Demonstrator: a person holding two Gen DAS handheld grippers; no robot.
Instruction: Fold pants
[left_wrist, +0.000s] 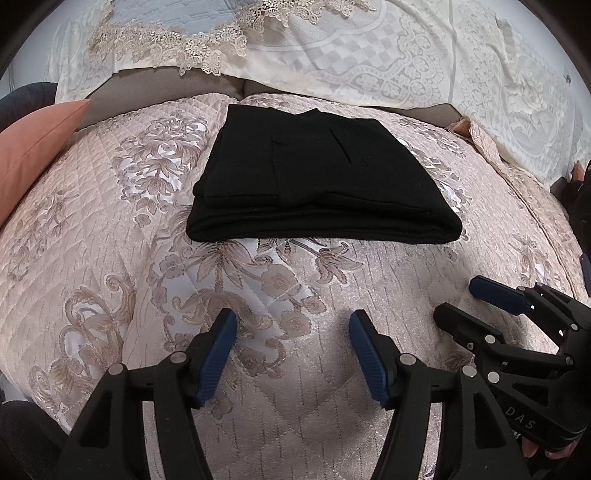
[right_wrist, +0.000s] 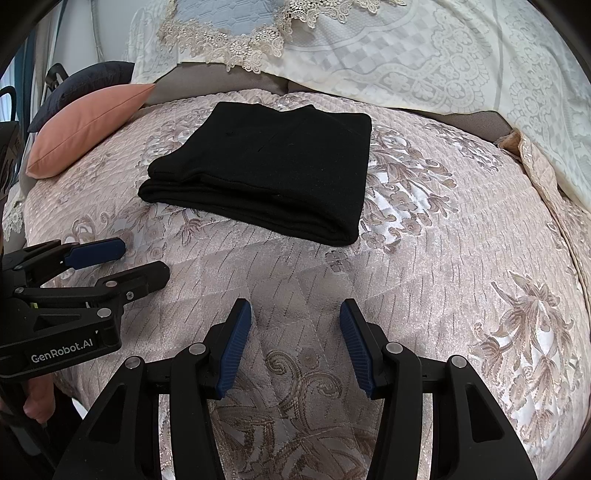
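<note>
The folded pants (left_wrist: 317, 177) lie on the quilted bedspread (left_wrist: 110, 258), well ahead of both grippers, with a lace-edged cover (left_wrist: 369, 55) draped behind them. A cushion (right_wrist: 88, 129) rests on the bedspread to the left of the pants, apart from them. The left gripper (left_wrist: 293, 354) and right gripper (right_wrist: 295, 343) hover side by side over bare bedspread nearer the person, jaws parted with nothing between them

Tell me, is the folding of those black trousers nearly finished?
It looks done: the black pants lie in a neat layered stack on the quilted cover. In hand: nothing, the left gripper and right gripper sit short of them, jaws open and empty. No further fold seems needed.
</note>
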